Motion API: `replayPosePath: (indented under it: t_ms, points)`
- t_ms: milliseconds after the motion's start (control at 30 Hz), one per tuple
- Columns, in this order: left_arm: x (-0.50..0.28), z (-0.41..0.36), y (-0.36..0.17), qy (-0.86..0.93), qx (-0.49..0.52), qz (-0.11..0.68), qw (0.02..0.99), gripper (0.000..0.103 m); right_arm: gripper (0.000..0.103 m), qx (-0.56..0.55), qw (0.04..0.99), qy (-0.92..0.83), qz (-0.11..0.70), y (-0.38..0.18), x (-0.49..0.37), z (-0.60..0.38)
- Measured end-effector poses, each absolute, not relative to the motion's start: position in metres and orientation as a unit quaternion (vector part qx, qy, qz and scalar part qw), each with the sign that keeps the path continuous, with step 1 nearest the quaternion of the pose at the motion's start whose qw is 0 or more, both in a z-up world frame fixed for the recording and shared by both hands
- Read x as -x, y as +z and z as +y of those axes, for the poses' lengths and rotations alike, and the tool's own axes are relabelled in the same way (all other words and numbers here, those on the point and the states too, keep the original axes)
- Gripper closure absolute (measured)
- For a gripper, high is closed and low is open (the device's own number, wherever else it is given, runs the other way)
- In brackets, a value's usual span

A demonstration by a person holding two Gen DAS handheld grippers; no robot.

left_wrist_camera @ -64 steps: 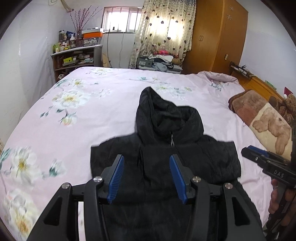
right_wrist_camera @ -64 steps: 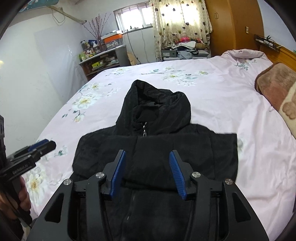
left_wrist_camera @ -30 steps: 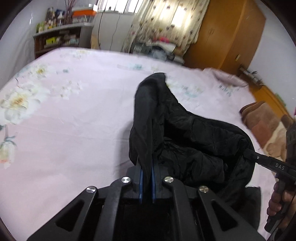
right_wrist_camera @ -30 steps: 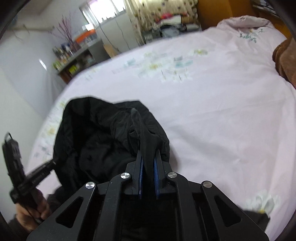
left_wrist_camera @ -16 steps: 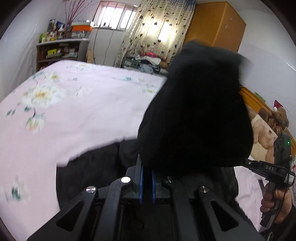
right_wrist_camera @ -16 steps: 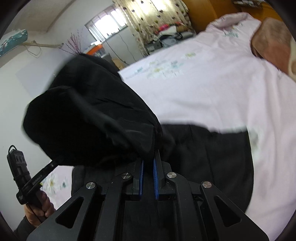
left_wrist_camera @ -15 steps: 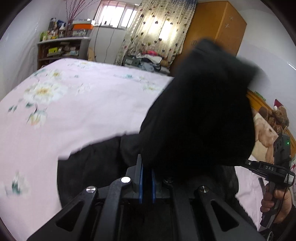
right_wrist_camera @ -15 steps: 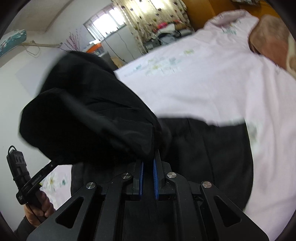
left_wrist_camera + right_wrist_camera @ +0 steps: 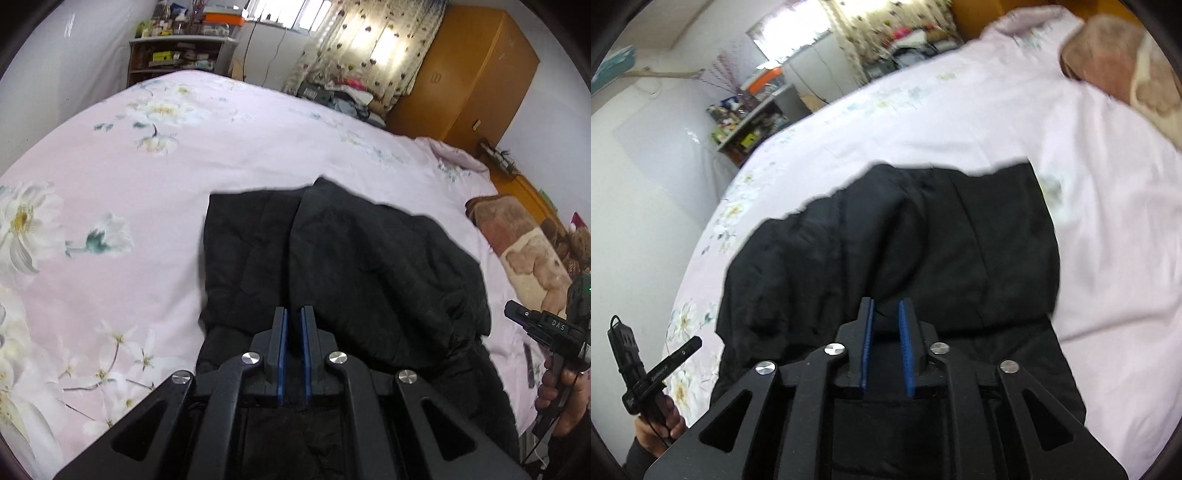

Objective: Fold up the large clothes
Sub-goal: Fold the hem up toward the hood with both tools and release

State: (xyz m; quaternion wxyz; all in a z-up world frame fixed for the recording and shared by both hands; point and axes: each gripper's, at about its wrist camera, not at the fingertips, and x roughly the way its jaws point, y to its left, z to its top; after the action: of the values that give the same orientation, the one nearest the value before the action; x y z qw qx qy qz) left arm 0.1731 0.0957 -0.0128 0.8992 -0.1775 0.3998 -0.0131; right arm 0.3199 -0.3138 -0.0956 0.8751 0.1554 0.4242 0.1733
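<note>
The letters "DAS" show on the side of the right gripper [image 9: 517, 317], held in a hand [image 9: 561, 391] at the bed's [image 9: 110, 192] near edge. A bear-print blanket [image 9: 532, 251] lies beyond the black jacket [image 9: 369, 251], which rests folded on the flowered sheet. The left gripper [image 9: 291, 325] points down with fingers pinching jacket cloth; the right gripper's fingers [image 9: 907, 332] have just been parting, cloth between them.

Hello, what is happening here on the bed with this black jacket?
A person with a claw in each hand is folding a black jacket on the floral bed. Its top part now lies folded down over the body. The left claw is shut on the fabric. The right claw has just been opening, with fabric between its pads.
</note>
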Motion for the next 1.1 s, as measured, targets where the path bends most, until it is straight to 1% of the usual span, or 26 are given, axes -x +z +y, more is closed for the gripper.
replayPosePath:
  t_ms: [33, 133, 233, 300, 333, 400, 467, 533, 633, 733, 767, 833, 900, 1000, 1067, 1100]
  points:
    - [-0.179, 0.095, -0.012, -0.022, 0.174, 0.393, 0.903, 0.095, 0.085, -0.149, 0.879, 0.18, 0.416, -0.09, -0.323, -0.308]
    - [-0.203, 0.081, -0.003, -0.047, 0.154, 0.38, 0.911, 0.089, 0.084, -0.129, 0.883, 0.2, 0.405, -0.084, -0.333, -0.282]
    - [-0.221, 0.059, -0.01, -0.073, 0.133, 0.381, 0.912, 0.089, 0.084, -0.115, 0.879, 0.22, 0.407, -0.093, -0.344, -0.254]
    - [-0.23, 0.048, -0.028, -0.071, 0.111, 0.398, 0.908, 0.089, 0.084, -0.11, 0.872, 0.227, 0.418, -0.11, -0.338, -0.247]
    - [-0.231, 0.044, -0.041, -0.064, 0.105, 0.415, 0.901, 0.089, 0.084, -0.104, 0.862, 0.233, 0.438, -0.128, -0.341, -0.237]
    - [-0.231, 0.041, -0.072, -0.052, 0.109, 0.448, 0.886, 0.089, 0.084, -0.087, 0.851, 0.228, 0.465, -0.155, -0.34, -0.226]
    - [-0.223, 0.045, -0.095, -0.047, 0.123, 0.452, 0.882, 0.089, 0.085, -0.078, 0.844, 0.223, 0.482, -0.182, -0.337, -0.219]
    - [-0.218, 0.047, -0.107, -0.047, 0.126, 0.448, 0.884, 0.089, 0.088, -0.077, 0.839, 0.22, 0.492, -0.203, -0.334, -0.218]
    - [-0.224, 0.047, -0.107, -0.046, 0.123, 0.454, 0.881, 0.089, 0.089, -0.074, 0.841, 0.222, 0.488, -0.211, -0.333, -0.216]
    - [-0.226, 0.046, -0.097, -0.046, 0.119, 0.465, 0.876, 0.089, 0.089, -0.065, 0.837, 0.219, 0.496, -0.201, -0.335, -0.214]
    - [-0.223, 0.047, -0.091, -0.049, 0.12, 0.471, 0.873, 0.089, 0.087, -0.061, 0.838, 0.22, 0.496, -0.195, -0.331, -0.215]
    - [-0.214, 0.046, -0.077, -0.056, 0.124, 0.469, 0.873, 0.089, 0.086, -0.056, 0.846, 0.224, 0.48, -0.174, -0.324, -0.219]
    - [-0.206, 0.05, -0.062, -0.054, 0.127, 0.452, 0.882, 0.089, 0.086, -0.052, 0.863, 0.229, 0.448, -0.148, -0.317, -0.227]
    - [-0.215, 0.057, -0.039, -0.046, 0.152, 0.417, 0.895, 0.081, 0.086, -0.048, 0.882, 0.216, 0.415, -0.121, -0.327, -0.237]
    - [-0.237, 0.053, -0.027, -0.04, 0.141, 0.392, 0.908, 0.073, 0.086, -0.051, 0.893, 0.199, 0.401, -0.11, -0.35, -0.241]
    - [-0.252, 0.052, -0.024, -0.03, 0.133, 0.383, 0.914, 0.073, 0.086, -0.05, 0.897, 0.19, 0.396, -0.107, -0.362, -0.241]
